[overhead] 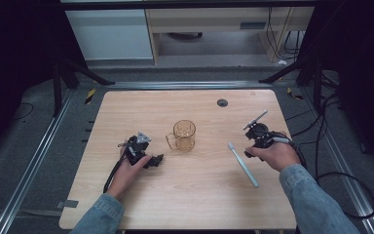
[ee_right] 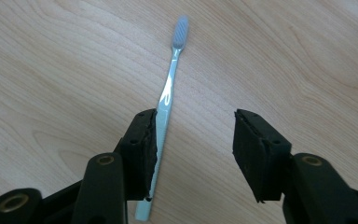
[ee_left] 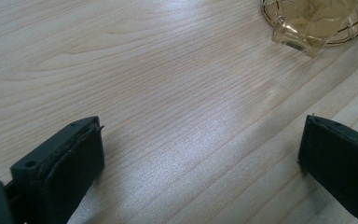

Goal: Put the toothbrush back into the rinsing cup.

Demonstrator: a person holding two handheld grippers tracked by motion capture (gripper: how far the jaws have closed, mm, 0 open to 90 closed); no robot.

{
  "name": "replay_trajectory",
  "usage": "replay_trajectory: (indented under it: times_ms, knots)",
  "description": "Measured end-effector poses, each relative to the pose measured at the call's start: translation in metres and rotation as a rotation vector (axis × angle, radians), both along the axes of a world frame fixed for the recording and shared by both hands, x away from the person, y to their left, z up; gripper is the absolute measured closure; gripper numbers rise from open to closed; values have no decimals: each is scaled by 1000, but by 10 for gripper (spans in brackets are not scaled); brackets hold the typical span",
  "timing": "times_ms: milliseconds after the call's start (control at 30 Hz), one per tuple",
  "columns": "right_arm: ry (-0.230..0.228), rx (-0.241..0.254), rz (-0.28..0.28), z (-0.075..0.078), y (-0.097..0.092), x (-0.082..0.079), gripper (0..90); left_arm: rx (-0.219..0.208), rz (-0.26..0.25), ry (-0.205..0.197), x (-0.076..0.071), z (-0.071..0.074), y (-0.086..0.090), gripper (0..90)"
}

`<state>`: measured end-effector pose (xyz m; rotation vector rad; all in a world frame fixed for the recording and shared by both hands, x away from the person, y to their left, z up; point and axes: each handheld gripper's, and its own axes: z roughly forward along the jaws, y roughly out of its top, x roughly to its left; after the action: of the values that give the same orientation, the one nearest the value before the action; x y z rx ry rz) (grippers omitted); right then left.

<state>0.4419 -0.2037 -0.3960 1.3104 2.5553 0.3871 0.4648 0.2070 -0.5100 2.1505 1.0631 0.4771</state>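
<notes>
My right gripper stands half open over the toothbrush, holding nothing; the handle lies flat on the bench, just inside one jaw rather than centred between them. If I close like this, I judge that the jaw could push the thin handle sideways or pinch only its edge, and it might roll free. My left gripper rests wide open and empty near the amber mug. Farther out there is bare wood all round the toothbrush, with the bench's right edge not far beyond my hand.
</notes>
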Motion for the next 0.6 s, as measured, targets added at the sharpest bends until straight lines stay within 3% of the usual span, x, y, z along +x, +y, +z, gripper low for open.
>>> replay_trajectory:
  times_ms: [600]
  knots:
    - [70, -5, 0, -5, 11, 15, 631, 0, 1, 0, 0, 0, 0, 0]
